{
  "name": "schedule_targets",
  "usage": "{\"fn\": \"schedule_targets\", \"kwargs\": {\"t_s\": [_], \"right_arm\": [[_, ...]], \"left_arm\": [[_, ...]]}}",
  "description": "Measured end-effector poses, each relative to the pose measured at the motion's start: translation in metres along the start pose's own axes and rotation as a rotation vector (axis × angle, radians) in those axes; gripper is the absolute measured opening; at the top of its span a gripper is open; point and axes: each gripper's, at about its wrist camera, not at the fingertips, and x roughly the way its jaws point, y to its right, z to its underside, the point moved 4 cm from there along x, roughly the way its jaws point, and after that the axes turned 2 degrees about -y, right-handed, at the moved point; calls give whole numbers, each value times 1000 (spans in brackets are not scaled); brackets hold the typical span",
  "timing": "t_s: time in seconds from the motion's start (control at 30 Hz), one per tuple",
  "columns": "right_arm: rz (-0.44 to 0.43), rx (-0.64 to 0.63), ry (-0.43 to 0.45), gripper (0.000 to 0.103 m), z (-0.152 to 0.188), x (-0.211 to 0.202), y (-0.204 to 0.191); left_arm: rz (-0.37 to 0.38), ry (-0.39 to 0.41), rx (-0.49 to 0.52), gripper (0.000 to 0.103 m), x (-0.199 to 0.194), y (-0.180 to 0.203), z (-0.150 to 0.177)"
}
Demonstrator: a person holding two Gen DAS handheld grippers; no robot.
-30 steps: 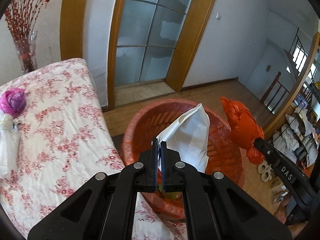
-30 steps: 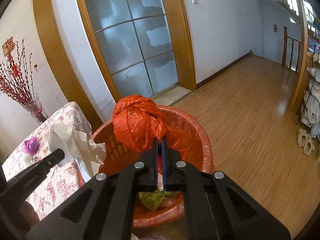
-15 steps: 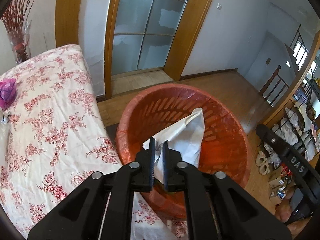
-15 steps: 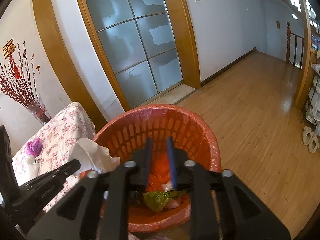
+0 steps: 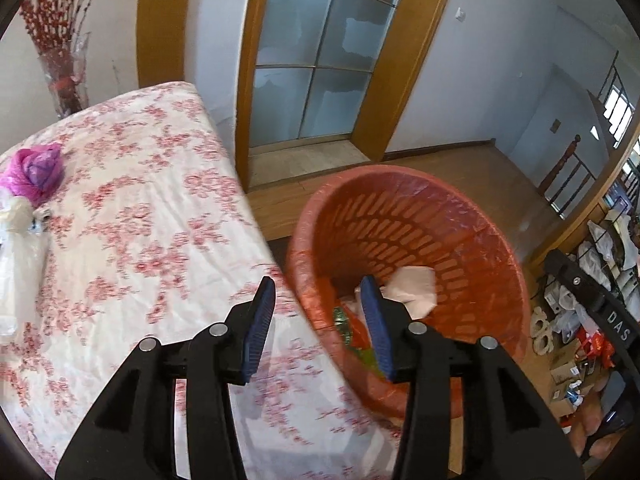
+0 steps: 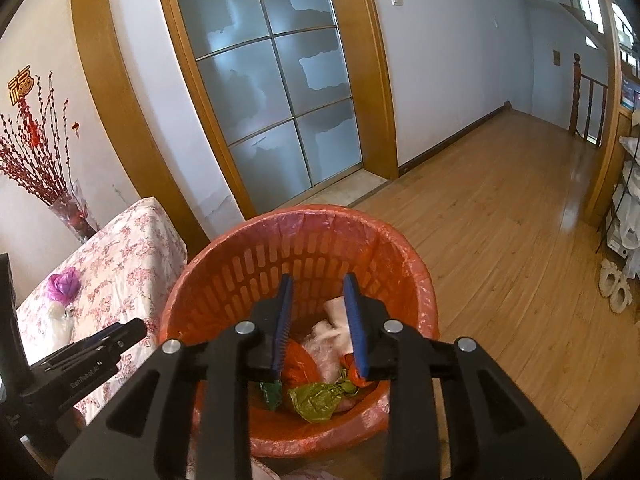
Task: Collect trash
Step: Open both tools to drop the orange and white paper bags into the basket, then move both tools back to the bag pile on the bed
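Both pieces of trash have left our jaws since the earlier frames: the white paper that our left gripper (image 5: 318, 296) held and the orange bag that our right gripper (image 6: 318, 294) held now lie inside the orange basket (image 6: 248, 240). We have just been opening both pairs of jaws, and nothing is between them now. The left jaws stand fairly wide apart. The right jaws stand a little less wide, above the inside of the basket.

In the left wrist view, our left gripper has shifted toward the counter (image 5: 132, 208); its one finger is over the flowered cloth and the other is over the basket (image 5: 400, 184) edge. The white paper (image 5: 412, 288) rests at the bottom of the basket.

In the right wrist view we see the white paper (image 6: 332, 332), the orange bag (image 6: 298, 364) and a green wrapper (image 6: 316, 398) together at the bottom. The basket has an orange plastic liner and stands on the wooden floor (image 6: 500, 220), just beside the counter (image 6: 120, 252).

On the counter a pink bag (image 5: 36, 170) and a white bag (image 5: 18, 276) lie well apart from the basket. A vase with red branches (image 5: 60, 56) stands at the far end.
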Motion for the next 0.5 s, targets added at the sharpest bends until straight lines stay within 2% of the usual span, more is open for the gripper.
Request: {"fn": "schedule_targets", "kwargs": {"t_s": [0.23,0.4,0.5], "right_arm": [[1,-24,11,42,3,-7,-9],[-2,-54,23,52,5,-13,-21],[-7,-69,37,63,5,-18,-29]], "left_arm": [[-69,9,-22,46,-15,-35,5],[-149,43,-37,55,-39,-73,11],[-215,84,-52,63,-63,-103,16]]}}
